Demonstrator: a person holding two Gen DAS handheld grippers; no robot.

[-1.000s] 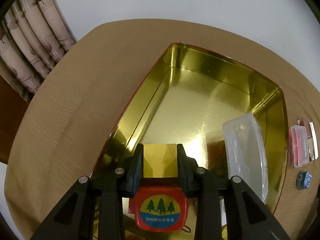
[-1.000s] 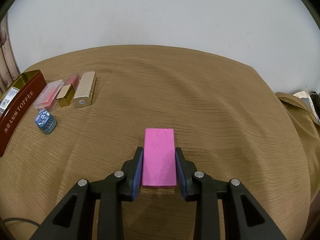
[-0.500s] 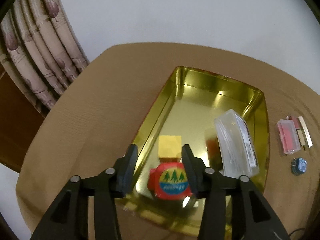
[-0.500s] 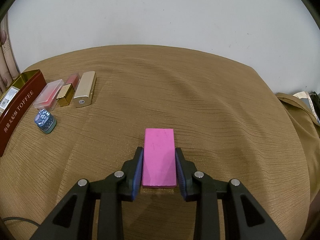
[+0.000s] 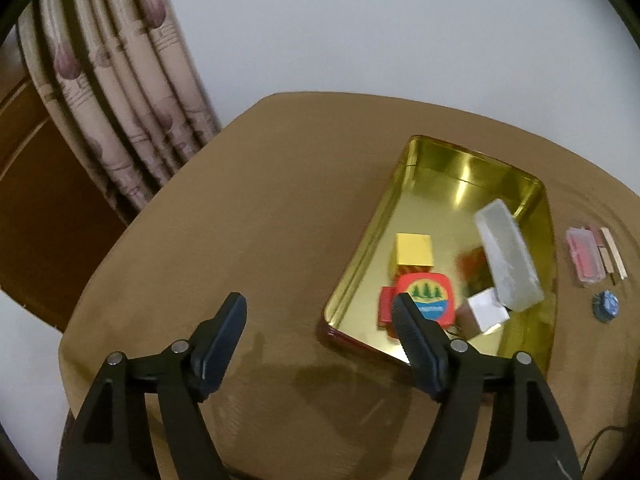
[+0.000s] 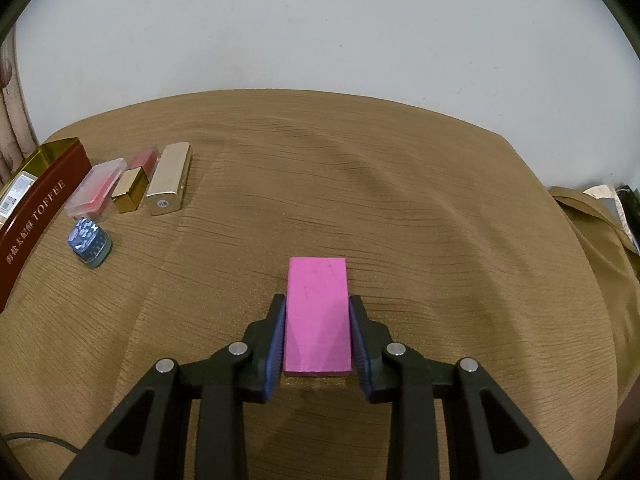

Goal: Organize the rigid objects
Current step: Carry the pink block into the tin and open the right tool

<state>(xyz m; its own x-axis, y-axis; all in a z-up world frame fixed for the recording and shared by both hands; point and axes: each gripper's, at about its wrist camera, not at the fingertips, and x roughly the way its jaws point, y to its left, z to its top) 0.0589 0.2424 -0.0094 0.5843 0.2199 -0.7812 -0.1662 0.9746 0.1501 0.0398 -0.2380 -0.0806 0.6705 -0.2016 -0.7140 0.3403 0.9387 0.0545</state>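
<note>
In the left wrist view, an open gold tin (image 5: pixel 424 168) holds a gold cube (image 5: pixel 414 249), a red tape measure with a pine-tree label (image 5: pixel 426 298), a clear plastic box (image 5: pixel 506 254) and a small silver block (image 5: pixel 486 312). My left gripper (image 5: pixel 320 304) is open and empty, raised above the table, near-left of the tin. In the right wrist view, my right gripper (image 6: pixel 318 302) is shut on a pink block (image 6: pixel 318 312) just above the tablecloth.
Beside the dark red TOFFEE tin wall (image 6: pixel 38 216) lie a pink-lidded clear case (image 6: pixel 96 190), a lipstick (image 6: pixel 134 184), a gold bar-shaped case (image 6: pixel 169 184) and a small blue patterned tin (image 6: pixel 90 244). Curtains (image 5: pixel 112 92) hang at the table's left. The tan tablecloth (image 6: pixel 360 184) is wrinkled.
My left gripper let go of the gold cube in the tin, opened wide and pulled back and up to the left. My right gripper and pink block stayed still.
</note>
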